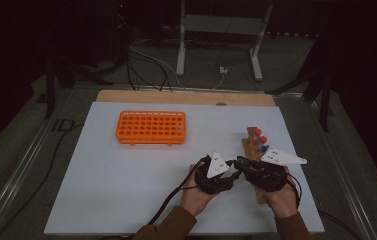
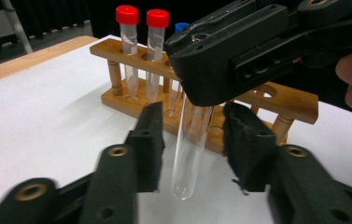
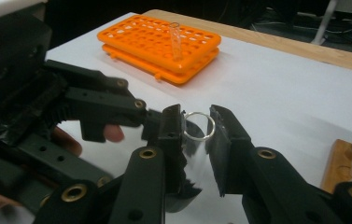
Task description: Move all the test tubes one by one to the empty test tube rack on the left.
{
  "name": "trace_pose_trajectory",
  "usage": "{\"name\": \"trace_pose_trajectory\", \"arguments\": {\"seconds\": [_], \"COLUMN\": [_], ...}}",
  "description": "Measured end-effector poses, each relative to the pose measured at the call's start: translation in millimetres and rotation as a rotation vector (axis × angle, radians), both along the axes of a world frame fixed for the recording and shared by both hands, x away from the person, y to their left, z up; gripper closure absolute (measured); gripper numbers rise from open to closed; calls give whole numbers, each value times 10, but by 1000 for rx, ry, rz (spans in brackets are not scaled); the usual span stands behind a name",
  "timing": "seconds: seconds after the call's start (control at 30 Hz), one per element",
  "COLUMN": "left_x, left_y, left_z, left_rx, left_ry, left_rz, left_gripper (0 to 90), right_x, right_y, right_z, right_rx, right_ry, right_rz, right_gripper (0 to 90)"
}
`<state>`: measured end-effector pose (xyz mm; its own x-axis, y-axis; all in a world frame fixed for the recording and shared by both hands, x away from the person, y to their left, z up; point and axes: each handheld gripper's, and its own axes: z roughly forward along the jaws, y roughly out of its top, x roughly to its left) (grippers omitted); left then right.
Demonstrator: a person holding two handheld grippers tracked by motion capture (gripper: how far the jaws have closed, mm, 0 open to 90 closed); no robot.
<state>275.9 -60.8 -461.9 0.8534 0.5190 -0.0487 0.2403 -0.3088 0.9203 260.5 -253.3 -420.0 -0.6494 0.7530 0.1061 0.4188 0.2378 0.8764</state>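
Clear glass tube point(image 2: 191, 149): upright above the desk point(image 1: 126, 190), rim clenched in the right tool point(image 3: 197, 126). Left tool point(image 2: 192, 140) flanks its lower half, pads apart from the glass, not gripping. Behind: wooden rack point(image 2: 285, 100) with capped tubes point(image 2: 128, 28); orange rack point(image 1: 151, 127) well apart.

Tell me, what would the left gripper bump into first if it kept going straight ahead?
Probably the clear test tube between its jaws, hanging from the right gripper. Behind that stands the wooden rack.
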Motion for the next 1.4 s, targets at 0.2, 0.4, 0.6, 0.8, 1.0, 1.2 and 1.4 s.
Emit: {"name": "trace_pose_trajectory", "arguments": {"seconds": [0.2,0.4,0.6,0.8,1.0,1.2,1.4], "left_x": [8,-3,7,18,30,53,94], "left_y": [5,0,6,23,52,109,211], "left_z": [-2,-5,-6,0,1,23,70], "left_rx": [-2,2,12,14,6,-3,-24], "left_ry": [7,2,5,5,9,12,13], "left_rz": [-10,-23,-11,-3,6,19,44], "left_gripper": [728,760,764,763,763,763,763], "right_x": [-1,-1,2,-3,-30,-29,-36], "right_y": [12,16,5,-34,-107,-174,-215], "right_z": [-5,-8,-4,26,87,104,119], "right_rx": [1,-1,2,28,44,56,46], "right_ry": [4,5,-4,-29,-87,-104,-120], "right_rz": [9,13,17,4,-48,-91,-120], "right_gripper": [760,759,573,357,180,141,88]}}
